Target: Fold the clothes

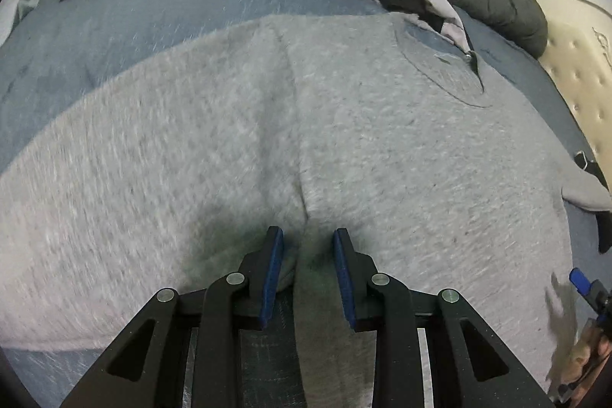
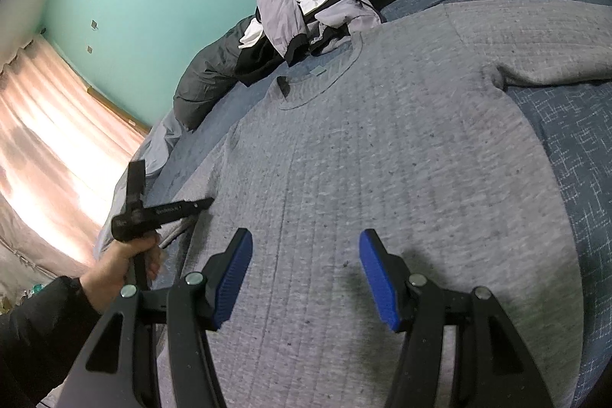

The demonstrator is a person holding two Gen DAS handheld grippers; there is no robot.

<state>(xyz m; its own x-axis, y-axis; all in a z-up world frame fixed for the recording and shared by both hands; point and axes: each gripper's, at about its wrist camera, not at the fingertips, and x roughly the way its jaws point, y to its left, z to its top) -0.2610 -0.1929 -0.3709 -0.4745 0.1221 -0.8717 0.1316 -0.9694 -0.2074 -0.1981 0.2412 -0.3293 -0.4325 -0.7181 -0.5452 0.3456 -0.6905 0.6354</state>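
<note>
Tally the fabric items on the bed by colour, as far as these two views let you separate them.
Grey: 1, the sweater spread flat.
Blue: 1, the bedspread.
Dark: 1, the quilted roll along the wall.
Mixed white, lilac and black: 1 heap; its pieces cannot be separated.
Total: 4

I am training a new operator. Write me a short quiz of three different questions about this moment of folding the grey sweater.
1. True or false: the right gripper is shut on the grey sweater.
2. What lies between the fingers of the left gripper?
A. a ridge of sweater fabric
B. a white shirt
C. nothing
3. Fill in: the pile of clothes lies beside the sweater's ____.

Key: 1 false (jaws wide open above it); 2 A; 3 neckline.
</note>
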